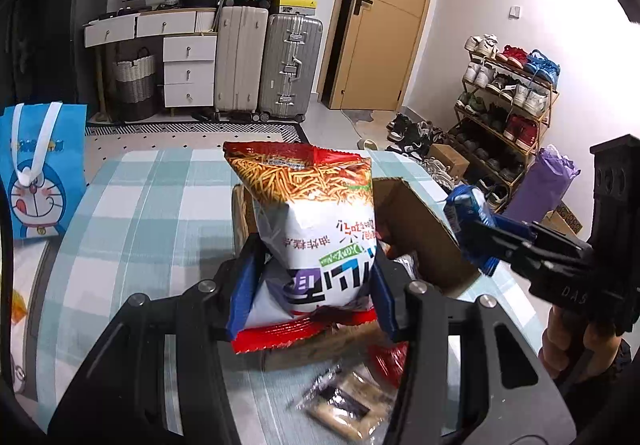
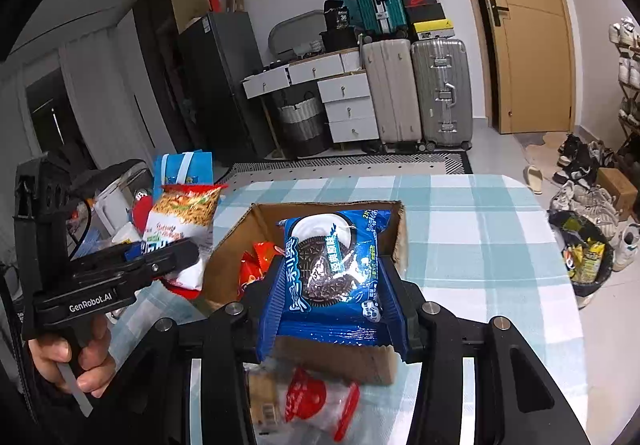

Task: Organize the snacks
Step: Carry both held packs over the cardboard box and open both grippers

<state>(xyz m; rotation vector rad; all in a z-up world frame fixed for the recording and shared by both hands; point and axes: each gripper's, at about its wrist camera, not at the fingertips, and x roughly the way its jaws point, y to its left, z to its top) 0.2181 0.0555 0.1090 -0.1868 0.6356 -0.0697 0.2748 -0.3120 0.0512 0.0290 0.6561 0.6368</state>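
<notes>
My left gripper (image 1: 312, 285) is shut on a white-and-red noodle-snack bag (image 1: 312, 221), held upright above the near edge of an open cardboard box (image 1: 416, 233). My right gripper (image 2: 334, 285) is shut on a blue Oreo packet (image 2: 334, 265), held over the same cardboard box (image 2: 236, 241), which holds red snack packets (image 2: 256, 265). From the right wrist view the left gripper (image 2: 168, 259) with its noodle-snack bag (image 2: 180, 221) is at the left, a hand on its handle. The left wrist view shows the right gripper (image 1: 476, 233) and its Oreo packet (image 1: 468, 205) at the right.
The box stands on a table with a teal-and-white checked cloth (image 2: 480, 245). Loose snack packets (image 2: 312, 401) lie on the cloth near me. A blue cartoon bag (image 1: 38, 181) stands at the table's left. A bin with wrappers (image 2: 584, 253) and a shoe rack (image 1: 508, 113) are to the right.
</notes>
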